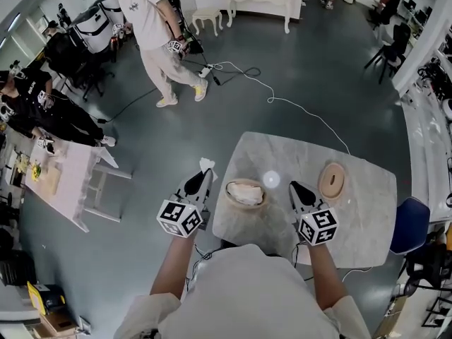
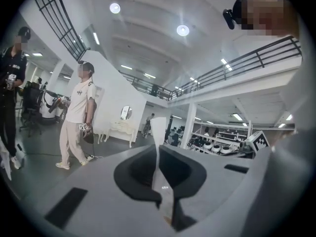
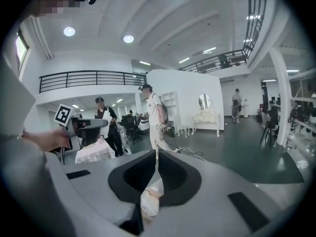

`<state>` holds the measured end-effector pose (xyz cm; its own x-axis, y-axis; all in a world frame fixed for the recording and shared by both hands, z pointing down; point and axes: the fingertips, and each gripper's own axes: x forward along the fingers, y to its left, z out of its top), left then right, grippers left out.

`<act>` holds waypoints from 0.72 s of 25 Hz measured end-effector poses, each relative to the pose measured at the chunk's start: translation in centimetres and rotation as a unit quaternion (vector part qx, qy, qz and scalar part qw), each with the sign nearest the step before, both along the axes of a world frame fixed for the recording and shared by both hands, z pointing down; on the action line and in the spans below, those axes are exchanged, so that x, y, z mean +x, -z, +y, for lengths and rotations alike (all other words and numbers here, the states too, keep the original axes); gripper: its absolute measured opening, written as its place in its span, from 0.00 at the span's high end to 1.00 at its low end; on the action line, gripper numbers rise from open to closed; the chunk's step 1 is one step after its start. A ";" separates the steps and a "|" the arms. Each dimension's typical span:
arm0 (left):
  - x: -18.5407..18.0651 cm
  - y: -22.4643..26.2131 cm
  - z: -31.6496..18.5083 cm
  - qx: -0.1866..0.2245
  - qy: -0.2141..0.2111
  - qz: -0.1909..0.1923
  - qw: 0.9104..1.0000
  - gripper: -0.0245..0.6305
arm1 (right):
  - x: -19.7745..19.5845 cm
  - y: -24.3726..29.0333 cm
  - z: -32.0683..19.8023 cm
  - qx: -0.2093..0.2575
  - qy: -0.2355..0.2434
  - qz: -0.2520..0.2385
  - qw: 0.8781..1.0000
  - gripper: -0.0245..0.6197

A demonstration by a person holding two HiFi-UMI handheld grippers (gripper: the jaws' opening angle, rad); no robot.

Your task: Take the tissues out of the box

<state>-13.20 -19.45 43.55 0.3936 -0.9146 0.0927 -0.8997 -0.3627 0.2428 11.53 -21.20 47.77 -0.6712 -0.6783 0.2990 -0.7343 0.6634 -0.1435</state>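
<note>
A round wooden tissue box (image 1: 245, 193) stands open on the marble table (image 1: 367, 210), with white tissues bunched inside. Its wooden lid (image 1: 332, 181) lies flat to the right. My left gripper (image 1: 203, 177) hangs left of the box, off the table's edge, shut on a thin white tissue (image 2: 159, 147) that sticks up past its tips (image 1: 206, 164). My right gripper (image 1: 295, 187) hovers between box and lid with its jaws together (image 3: 157, 154). A pale crumpled bit (image 3: 149, 199) shows low in its gap; I cannot tell whether it is held.
A person in white (image 1: 159, 34) walks on the grey floor beyond the table, and a person in black (image 1: 35, 108) is at the left. A pale side table (image 1: 63, 182) stands left, a blue chair (image 1: 409, 224) right. A white cable (image 1: 282, 101) trails across the floor.
</note>
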 end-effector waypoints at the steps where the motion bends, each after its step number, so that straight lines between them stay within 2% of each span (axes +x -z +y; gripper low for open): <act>1: -0.2 0.5 0.2 0.006 0.003 0.003 1.000 0.94 | 0.1 0.4 0.1 0.005 0.000 -0.001 1.000 0.90; 9: -1.9 2.1 0.9 0.031 0.020 -0.001 0.999 0.94 | 0.7 2.2 0.4 0.022 -0.017 -0.016 0.999 0.90; 18: -1.8 3.0 1.4 0.041 0.024 -0.010 0.999 0.94 | 1.4 3.5 0.7 0.057 -0.026 -0.013 0.998 0.90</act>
